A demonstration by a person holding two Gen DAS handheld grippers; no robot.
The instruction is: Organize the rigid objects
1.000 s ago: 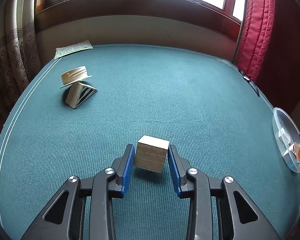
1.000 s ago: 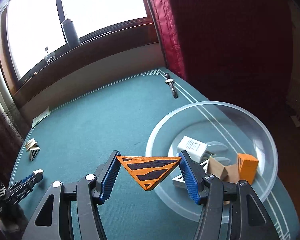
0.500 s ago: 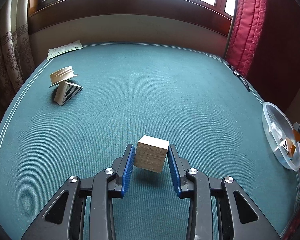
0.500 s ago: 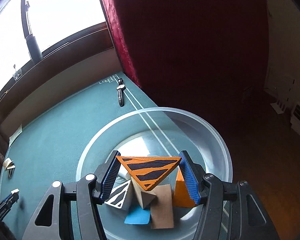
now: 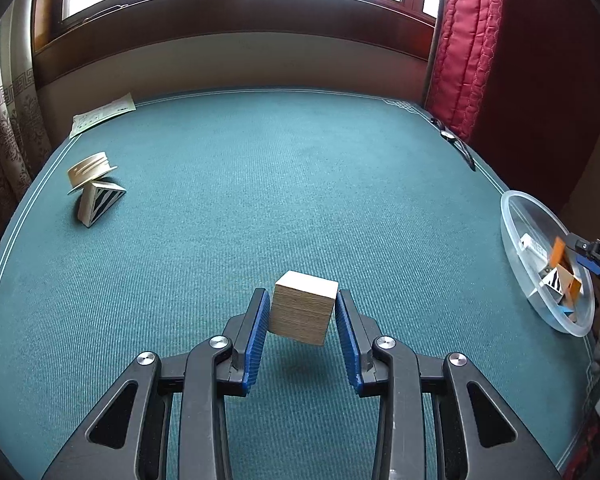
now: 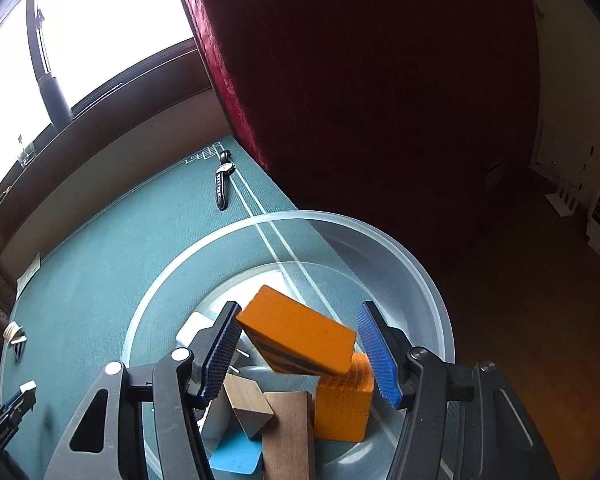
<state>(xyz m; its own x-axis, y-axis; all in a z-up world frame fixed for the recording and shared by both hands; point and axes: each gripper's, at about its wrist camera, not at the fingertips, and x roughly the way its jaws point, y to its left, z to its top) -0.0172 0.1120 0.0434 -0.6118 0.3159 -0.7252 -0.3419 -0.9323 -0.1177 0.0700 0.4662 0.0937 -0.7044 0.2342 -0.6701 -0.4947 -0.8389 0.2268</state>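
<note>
the left gripper (image 5: 301, 322) pinches a pale wooden cube (image 5: 303, 306) just above the green table (image 5: 260, 184), with bare cloth all around it. the right gripper (image 6: 300, 350) hangs over the clear bowl (image 6: 420, 268) at the table's edge by the red curtain (image 6: 340, 80). its jaws are spread: the tilted orange striped wedge (image 6: 296, 336) touches the left pad, clear of the right.
</note>
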